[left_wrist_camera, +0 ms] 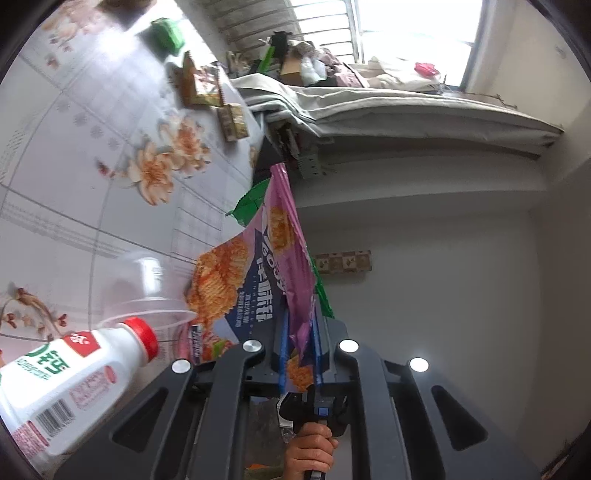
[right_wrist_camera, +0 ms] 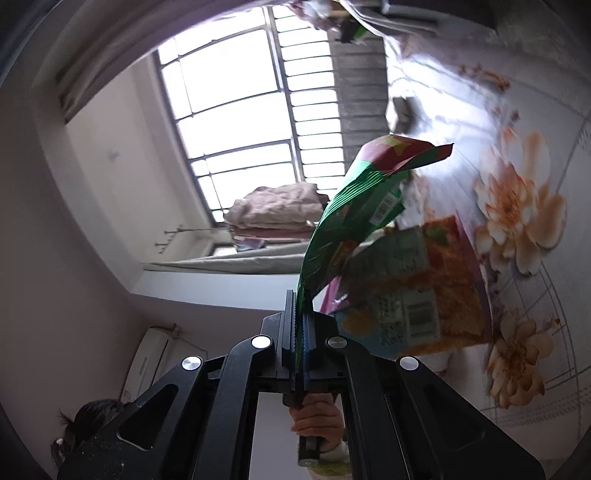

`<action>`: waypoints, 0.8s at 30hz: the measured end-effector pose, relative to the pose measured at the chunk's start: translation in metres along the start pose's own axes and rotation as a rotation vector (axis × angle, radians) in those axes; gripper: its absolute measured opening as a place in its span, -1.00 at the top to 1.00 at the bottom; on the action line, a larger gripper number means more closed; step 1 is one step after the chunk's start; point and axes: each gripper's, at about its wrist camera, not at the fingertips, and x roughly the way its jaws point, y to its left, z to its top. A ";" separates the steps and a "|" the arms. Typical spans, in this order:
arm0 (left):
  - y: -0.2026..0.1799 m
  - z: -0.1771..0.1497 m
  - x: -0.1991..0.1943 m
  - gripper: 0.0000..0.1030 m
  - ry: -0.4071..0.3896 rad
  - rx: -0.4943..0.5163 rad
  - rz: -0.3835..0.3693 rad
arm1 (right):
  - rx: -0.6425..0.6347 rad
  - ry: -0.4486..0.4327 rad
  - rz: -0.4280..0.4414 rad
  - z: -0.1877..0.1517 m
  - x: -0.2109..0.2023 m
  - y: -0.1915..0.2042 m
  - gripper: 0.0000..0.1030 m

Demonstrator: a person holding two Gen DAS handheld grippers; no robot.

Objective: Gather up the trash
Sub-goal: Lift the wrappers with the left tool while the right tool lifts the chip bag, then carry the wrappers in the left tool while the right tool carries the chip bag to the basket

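Observation:
My left gripper (left_wrist_camera: 300, 325) is shut on a purple chip bag (left_wrist_camera: 258, 266) and holds it off the flowered table (left_wrist_camera: 92, 166). My right gripper (right_wrist_camera: 300, 306) is shut on a green snack bag (right_wrist_camera: 343, 206) and holds it up beside the purple chip bag (right_wrist_camera: 417, 291), whose back shows in the right wrist view. An edge of the green bag (left_wrist_camera: 251, 201) shows behind the purple one in the left wrist view. Both views are rolled sideways.
A white milk bottle with a red cap (left_wrist_camera: 66, 384) and a clear plastic cup (left_wrist_camera: 147, 291) stand on the table near the left gripper. Small snack boxes (left_wrist_camera: 207, 88) and a green pack (left_wrist_camera: 166, 35) lie farther off. A barred window (right_wrist_camera: 251, 110) and folded bedding (right_wrist_camera: 280, 210) are behind.

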 end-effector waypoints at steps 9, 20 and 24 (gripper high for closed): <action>-0.020 -0.008 0.013 0.83 0.016 0.061 -0.025 | -0.042 -0.066 0.048 0.008 -0.022 0.015 0.97; -0.044 -0.023 0.055 0.83 0.086 0.101 -0.047 | -0.107 -0.208 0.050 0.002 -0.084 0.032 0.97; -0.054 -0.032 0.076 0.83 0.126 0.117 -0.067 | -0.131 -0.296 0.036 -0.001 -0.122 0.038 0.97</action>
